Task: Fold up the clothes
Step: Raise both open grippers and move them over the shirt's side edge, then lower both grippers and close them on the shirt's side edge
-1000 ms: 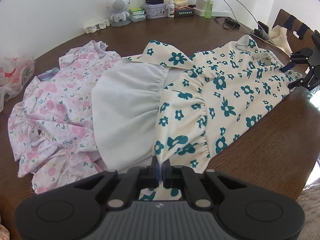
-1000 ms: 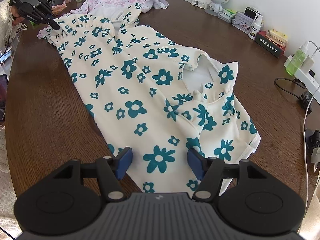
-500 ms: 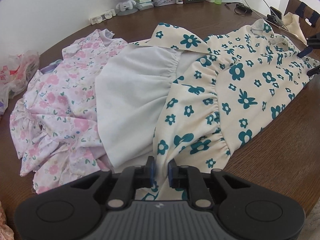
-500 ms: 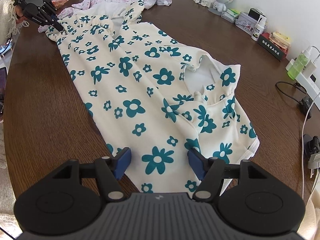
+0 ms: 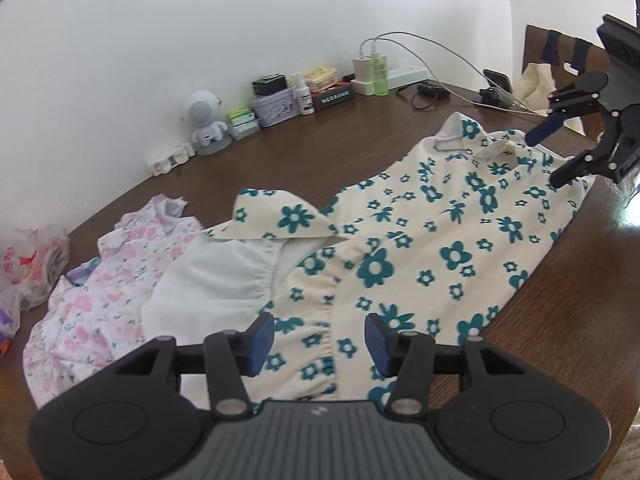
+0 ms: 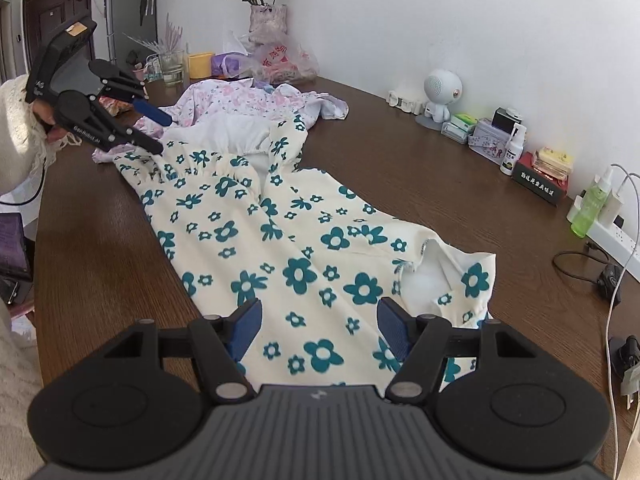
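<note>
Both grippers, left (image 5: 318,338) and right (image 6: 319,326), hover spread wide and empty-handed over the flowered dress (image 6: 280,240) lying on the table (image 6: 100,240).

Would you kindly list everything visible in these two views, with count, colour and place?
dress: 1, cream with teal flowers, spread along the table
garment: 1, white with pink flowers, crumpled beyond the dress hem
table: 1, dark brown wood
robot figure: 1, white, by the wall
green bottle: 1, beside the power strip
power strip: 1, white, table edge by the wall
plastic bag: 1, clear with red print, far end
vase of flowers: 1, far end
left gripper: 1, black, jaws open over the hem
right gripper: 1, black, jaws open over the collar end
</note>
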Tool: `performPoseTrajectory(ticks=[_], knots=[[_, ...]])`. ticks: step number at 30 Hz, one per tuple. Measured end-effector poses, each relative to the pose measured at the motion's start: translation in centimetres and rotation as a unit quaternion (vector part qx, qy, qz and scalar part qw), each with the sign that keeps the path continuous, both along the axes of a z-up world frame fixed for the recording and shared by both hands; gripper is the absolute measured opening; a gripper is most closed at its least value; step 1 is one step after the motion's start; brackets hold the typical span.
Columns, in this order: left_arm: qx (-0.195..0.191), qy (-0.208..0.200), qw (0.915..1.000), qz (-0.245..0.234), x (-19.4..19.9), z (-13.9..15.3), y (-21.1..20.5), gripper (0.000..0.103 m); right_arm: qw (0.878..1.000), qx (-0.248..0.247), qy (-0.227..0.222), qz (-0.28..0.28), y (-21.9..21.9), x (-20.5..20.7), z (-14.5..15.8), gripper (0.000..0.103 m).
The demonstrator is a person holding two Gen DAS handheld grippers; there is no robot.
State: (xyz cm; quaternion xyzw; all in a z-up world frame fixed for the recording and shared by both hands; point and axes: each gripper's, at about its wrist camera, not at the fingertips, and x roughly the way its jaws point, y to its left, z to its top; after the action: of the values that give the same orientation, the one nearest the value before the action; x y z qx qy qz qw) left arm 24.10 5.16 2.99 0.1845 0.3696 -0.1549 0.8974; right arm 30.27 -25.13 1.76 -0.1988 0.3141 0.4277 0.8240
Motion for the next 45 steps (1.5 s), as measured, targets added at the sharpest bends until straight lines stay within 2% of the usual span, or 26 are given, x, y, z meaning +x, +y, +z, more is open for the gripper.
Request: performPoseTrajectory(ticks=[3,5,6,7,10,12,16,18,20,21,22,23,26,27,31,34,38,45], knots=[[-0.015,0.015,0.9996,-0.018,0.8,-1.7,-1.9,0.047,1.0,-0.004,0.01,-0.02,2.2,0.0,-1.6,0.064],[-0.023,0.028,0.9989,-0.03,1.2,-2.7,-2.9,0.041,0.999,-0.002,0.018,-0.037,3.5,-0.1,-2.7,0.055],[-0.023,0.033,0.9987,-0.032,1.4,-3.2,-3.3,0.039,0.999,-0.001,0.022,-0.045,4.0,-0.2,-3.2,0.046],[-0.019,0.039,0.9985,-0.033,1.5,-3.7,-3.7,0.039,0.998,0.003,0.026,-0.049,4.4,-0.3,-3.6,0.043],[-0.009,0.048,0.9982,-0.034,1.7,-4.8,-4.0,0.039,0.997,-0.001,0.027,-0.066,5.1,-0.7,-4.8,0.043],[-0.016,0.046,0.9983,-0.03,1.6,-5.0,-3.8,0.039,0.997,-0.007,0.025,-0.075,5.2,-0.8,-5.5,0.043],[-0.025,0.042,0.9985,-0.027,1.4,-4.6,-3.7,0.038,0.996,0.003,0.026,-0.084,5.0,-0.9,-5.6,0.044],[-0.038,0.027,0.9987,-0.021,0.9,-3.6,-3.5,0.041,0.996,0.009,0.026,-0.085,4.7,-1.0,-5.0,0.044],[-0.061,-0.002,0.998,-0.013,0.0,-1.9,-3.0,0.06,0.994,0.037,0.028,-0.097,3.7,-1.2,-3.7,0.051],[-0.07,-0.016,0.9974,-0.003,-0.5,-1.1,-2.7,0.068,0.993,0.053,0.028,-0.105,3.0,-1.3,-2.9,0.061],[-0.079,-0.028,0.9965,0.007,-0.9,-0.3,-2.4,0.084,0.991,0.065,0.026,-0.117,2.3,-1.4,-2.0,0.073],[-0.088,-0.035,0.9953,0.018,-1.5,0.4,-2.1,0.095,0.989,0.069,0.023,-0.13,1.6,-1.6,-1.3,0.079],[-0.118,-0.043,0.9904,0.058,-2.8,2.3,-1.2,0.103,0.983,0.067,0.02,-0.17,0.2,-2.0,0.4,0.093],[-0.127,-0.038,0.9882,0.076,-3.2,2.8,-0.9,0.103,0.981,0.066,0.022,-0.182,-0.2,-2.1,0.8,0.102],[-0.159,-0.026,0.9764,0.144,-4.9,3.6,0.0,0.103,0.972,0.057,0.053,-0.222,-1.0,-2.7,1.2,0.103],[-0.162,-0.027,0.9734,0.16,-6.0,3.7,0.0,0.103,0.964,0.05,0.077,-0.251,-1.6,-3.2,1.5,0.103],[-0.148,-0.008,0.9772,0.152,-6.6,3.6,-0.3,0.103,0.952,0.039,0.105,-0.285,-2.3,-3.8,1.8,0.103],[-0.111,-0.005,0.9864,0.121,-4.6,4.7,-0.3,0.103,0.96,0.006,0.068,-0.272,-1.6,-3.2,2.4,0.103]])
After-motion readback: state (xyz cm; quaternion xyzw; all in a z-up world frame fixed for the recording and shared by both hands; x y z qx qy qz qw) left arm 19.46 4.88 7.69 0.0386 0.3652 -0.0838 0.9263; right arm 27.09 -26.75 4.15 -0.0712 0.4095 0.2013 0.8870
